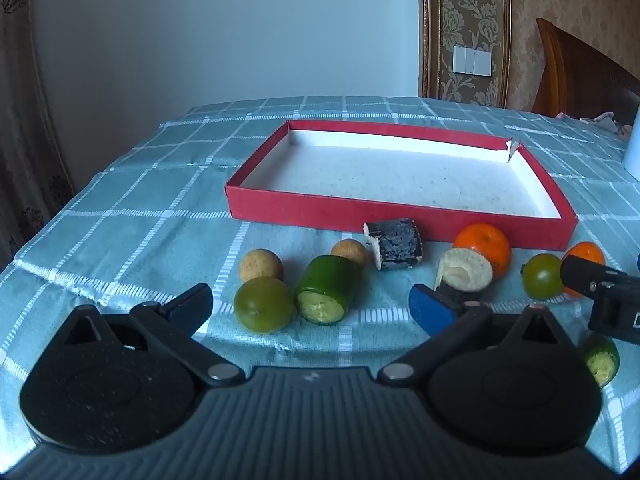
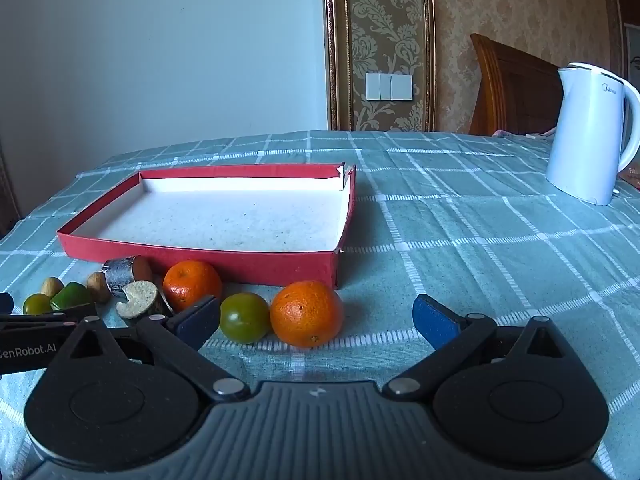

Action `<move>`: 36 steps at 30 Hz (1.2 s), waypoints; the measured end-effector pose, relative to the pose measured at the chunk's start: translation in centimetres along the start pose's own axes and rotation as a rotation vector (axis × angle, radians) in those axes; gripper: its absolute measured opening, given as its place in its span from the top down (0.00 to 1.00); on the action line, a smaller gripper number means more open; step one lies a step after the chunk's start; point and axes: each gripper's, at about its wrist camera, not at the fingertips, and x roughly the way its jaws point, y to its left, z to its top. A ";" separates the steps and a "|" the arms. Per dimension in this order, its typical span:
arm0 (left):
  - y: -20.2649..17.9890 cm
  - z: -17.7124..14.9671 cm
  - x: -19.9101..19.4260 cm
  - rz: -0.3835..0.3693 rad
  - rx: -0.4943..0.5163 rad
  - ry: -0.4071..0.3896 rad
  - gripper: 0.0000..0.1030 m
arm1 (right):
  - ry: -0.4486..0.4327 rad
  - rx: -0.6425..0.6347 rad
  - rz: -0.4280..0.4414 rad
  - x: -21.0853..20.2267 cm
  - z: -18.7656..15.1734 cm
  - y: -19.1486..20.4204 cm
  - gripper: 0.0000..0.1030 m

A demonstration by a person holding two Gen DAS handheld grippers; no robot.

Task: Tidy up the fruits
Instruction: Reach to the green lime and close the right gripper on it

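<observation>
An empty red box lid [image 1: 400, 216] [image 2: 200, 254] with a white inside lies on the checked cloth. In front of it is a row of fruit pieces. My left gripper [image 1: 312, 306] is open; a green round fruit [image 1: 264, 305] and a cut cucumber piece [image 1: 326, 290] lie just ahead between its fingers, untouched. Two tan balls [image 1: 261, 266], two dark-skinned cut chunks [image 1: 396, 244] and an orange [image 1: 484, 248] sit behind. My right gripper [image 2: 316, 318] is open too, with a green tomato [image 2: 245, 317] and a large orange [image 2: 307, 314] ahead of it, and another orange [image 2: 192, 285] further left.
A white electric kettle [image 2: 588, 132] stands at the back right of the table. A wooden chair back [image 2: 516, 84] is behind it. Another cucumber piece [image 1: 602, 360] lies at the right near the right gripper's body [image 1: 608, 296]. The table's left edge drops off beside the lid.
</observation>
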 end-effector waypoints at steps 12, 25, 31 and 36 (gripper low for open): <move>0.1 -0.1 0.5 0.001 0.007 0.017 0.00 | -0.011 -0.004 0.018 -0.1 -0.1 -0.5 0.00; 0.1 -0.3 0.8 -0.016 0.007 0.026 0.00 | -0.030 -0.025 0.001 -0.9 -0.1 -2.9 0.00; 0.1 -0.5 1.2 -0.029 0.012 0.038 0.00 | -0.024 -0.032 -0.011 -1.6 -0.7 -4.3 0.00; 0.3 -1.0 0.8 -0.041 0.017 0.024 0.00 | -0.018 -0.017 0.049 -3.4 -1.4 -5.0 0.00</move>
